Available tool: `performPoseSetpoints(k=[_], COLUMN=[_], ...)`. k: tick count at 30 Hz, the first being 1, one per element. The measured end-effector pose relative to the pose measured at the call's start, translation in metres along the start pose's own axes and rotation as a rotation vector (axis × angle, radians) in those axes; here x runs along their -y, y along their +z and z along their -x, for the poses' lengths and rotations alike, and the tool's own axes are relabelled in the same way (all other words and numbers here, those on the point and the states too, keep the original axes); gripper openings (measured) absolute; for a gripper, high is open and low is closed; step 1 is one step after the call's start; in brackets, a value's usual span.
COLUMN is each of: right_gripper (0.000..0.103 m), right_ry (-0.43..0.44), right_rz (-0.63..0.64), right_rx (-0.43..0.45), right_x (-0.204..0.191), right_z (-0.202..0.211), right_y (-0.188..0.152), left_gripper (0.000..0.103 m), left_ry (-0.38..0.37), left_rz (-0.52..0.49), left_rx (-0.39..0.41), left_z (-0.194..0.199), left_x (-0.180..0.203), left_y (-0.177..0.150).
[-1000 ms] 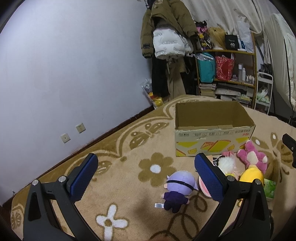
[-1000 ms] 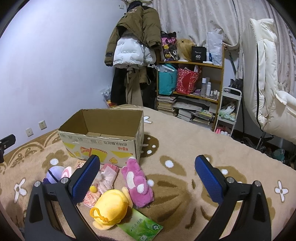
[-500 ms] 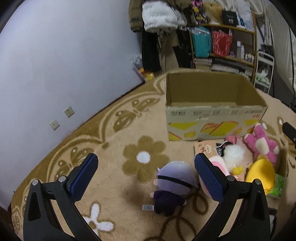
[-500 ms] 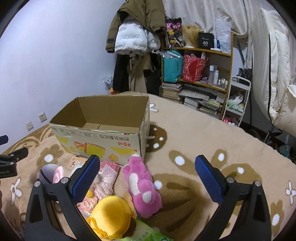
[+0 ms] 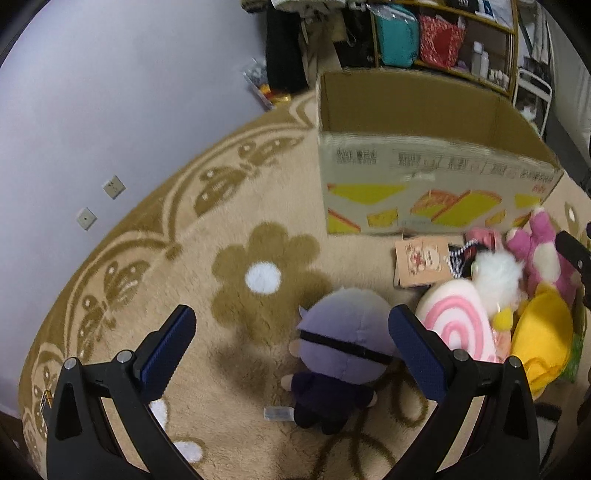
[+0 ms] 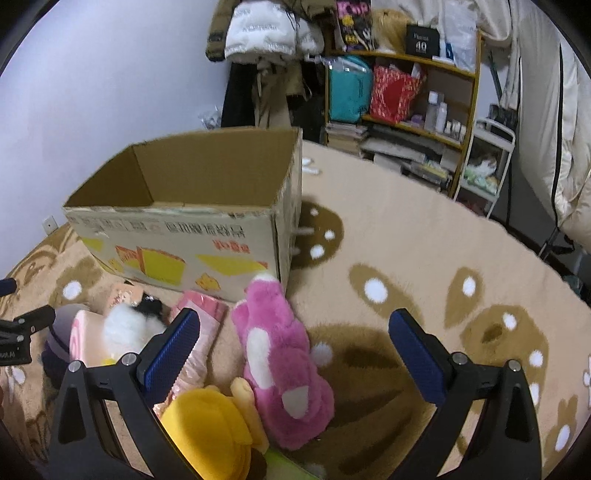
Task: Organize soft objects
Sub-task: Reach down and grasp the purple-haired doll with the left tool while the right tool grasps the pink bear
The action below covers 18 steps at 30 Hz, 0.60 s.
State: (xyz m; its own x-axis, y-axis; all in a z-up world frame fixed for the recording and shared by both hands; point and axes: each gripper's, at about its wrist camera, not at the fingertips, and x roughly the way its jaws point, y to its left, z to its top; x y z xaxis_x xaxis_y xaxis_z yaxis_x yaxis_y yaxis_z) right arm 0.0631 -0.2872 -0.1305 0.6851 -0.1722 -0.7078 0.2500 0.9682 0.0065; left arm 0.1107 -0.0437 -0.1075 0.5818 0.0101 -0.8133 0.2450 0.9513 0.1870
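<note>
Here we hold both grippers over a beige carpet [image 5: 258,206] patterned with brown flowers and butterflies. Our left gripper [image 5: 291,332] is spread wide and grips nothing; a purple-haired plush doll [image 5: 340,354] lies face down on the carpet between its blue pads [image 5: 171,343], nearer the right-hand pad, though we cannot tell whether that pad touches it. Our right gripper [image 6: 293,343] is equally wide and empty, with a pink plush bear [image 6: 284,369] lying between its fingers on the carpet.

The remaining soft toys crowd together just in front of an open cardboard box [image 5: 424,184], which stands upright on the carpet with yellow printed panels facing us. A pink-and-white swirl cushion [image 5: 458,325] sits beside the doll, a white fluffy toy [image 5: 498,273] rests against it, and a yellow plush [image 5: 543,336] lies next to the bear. A small picture card [image 5: 421,262] lies flat near the box's front wall.

The right wrist view alone shows a pink packet [image 6: 207,325] beneath the left finger, a wooden shelf [image 6: 417,92] loaded with bags, bottles and books, and jackets [image 6: 269,33] hanging beside it. The left wrist view alone shows two wall sockets [image 5: 99,203] low on the grey wall.
</note>
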Motion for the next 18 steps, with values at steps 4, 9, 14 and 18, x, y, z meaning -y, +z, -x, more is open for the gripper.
performPoseSetpoints(k=[4, 9, 14, 18], right_gripper=[0.103, 0.103, 0.099, 0.096], right_ry=[0.014, 0.063, 0.092, 0.119], right_rz=[-0.022, -0.048, -0.065, -0.104], right_rx=[-0.051, -0.090, -0.125, -0.149], right_x=[0.006, 0.010, 0.015, 0.023], right_z=[-0.013, -0.024, -0.031, -0.037], right_y=[-0.006, -0.011, -0.013, -0.014], left_gripper=[0.103, 0.103, 0.103, 0.103], left_ry=[-0.017, -0.012, -0.043, -0.052], left_rz=[-0.030, -0.054, -0.050, -0.060], left_rx=[-0.042, -0.083, -0.120, -0.133], left_z=[-0.008, -0.018, -0.026, -0.029], left_x=[0.006, 0.010, 0.013, 0.018], left_y=[-0.005, -0.009, -0.012, -0.014])
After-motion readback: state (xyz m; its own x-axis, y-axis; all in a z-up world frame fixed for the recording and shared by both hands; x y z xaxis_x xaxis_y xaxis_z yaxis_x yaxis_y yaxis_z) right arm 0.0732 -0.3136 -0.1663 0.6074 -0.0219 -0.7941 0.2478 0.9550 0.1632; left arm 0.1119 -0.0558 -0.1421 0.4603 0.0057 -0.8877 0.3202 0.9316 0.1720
